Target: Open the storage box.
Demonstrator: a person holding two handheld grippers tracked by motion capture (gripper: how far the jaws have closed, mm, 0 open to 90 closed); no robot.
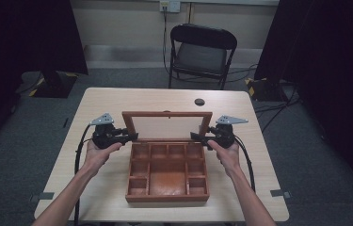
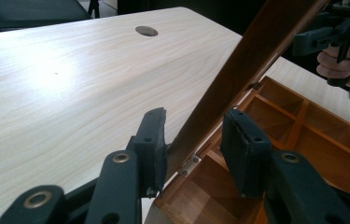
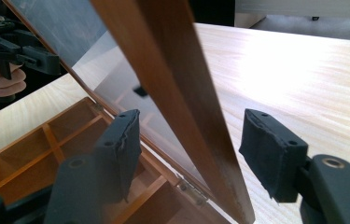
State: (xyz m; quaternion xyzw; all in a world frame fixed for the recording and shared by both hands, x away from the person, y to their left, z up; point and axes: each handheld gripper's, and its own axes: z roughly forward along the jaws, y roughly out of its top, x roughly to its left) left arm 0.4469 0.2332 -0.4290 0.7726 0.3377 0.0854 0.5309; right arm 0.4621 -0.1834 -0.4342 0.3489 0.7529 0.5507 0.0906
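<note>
1. High view: a wooden box (image 1: pixel 167 174) with many compartments sits on the light table (image 1: pixel 117 101), near the person's edge. Its glass-paned lid (image 1: pixel 167 126) stands raised at the far side of the box. The left gripper (image 1: pixel 134 137) reaches the lid's left frame edge and the right gripper (image 1: pixel 194 136) its right frame edge, each carried by a hand coming in from below. A black chair (image 1: pixel 202 52) stands beyond the table, and a small dark hole (image 1: pixel 199 101) marks the tabletop behind the lid
2. Left gripper view: the lid's wooden frame (image 2: pixel 252 60) slants up between the two black jaws. The left-hand jaw lies against the frame near the hinge (image 2: pixel 190 165); the other jaw stands apart from it, so the claw is open around the frame, not clamped. Box compartments (image 2: pixel 303 121) lie to the right, with the other hand (image 2: pixel 345 70) farther off
3. Right gripper view: the frame (image 3: pixel 172 79) runs between the jaws with a gap on both sides, so this claw is also open around it. The glass pane (image 3: pixel 84 51) and compartments (image 3: pixel 32 149) lie to the left
</note>
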